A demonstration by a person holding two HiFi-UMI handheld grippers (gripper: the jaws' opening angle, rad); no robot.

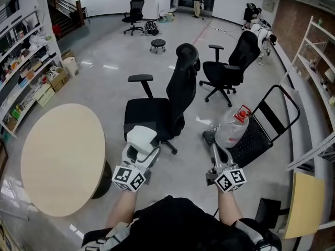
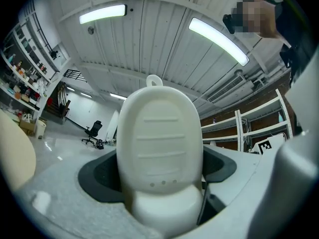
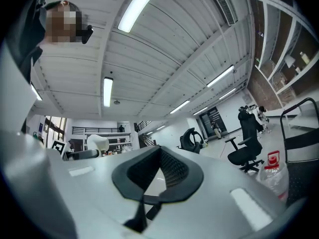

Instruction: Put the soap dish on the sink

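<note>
The left hand-held gripper [image 1: 140, 151] is clamped on the soap dish [image 1: 141, 136]. Its own view alone shows the dish as a smooth white oval with ribs and three small holes. The right hand-held gripper [image 1: 215, 153] is closed on nothing. A round tan bench [image 1: 57, 156] stands at 9 o'clock. At 12 o'clock is a black chair [image 1: 167, 109] on glossy grey floor [image 1: 104, 82].

We stand in an open office-like hall, black swivel chairs [image 1: 180, 88], round table [image 1: 57, 156], stocked shelving [image 1: 23, 61], ceiling strip lights [image 2: 217, 39].
</note>
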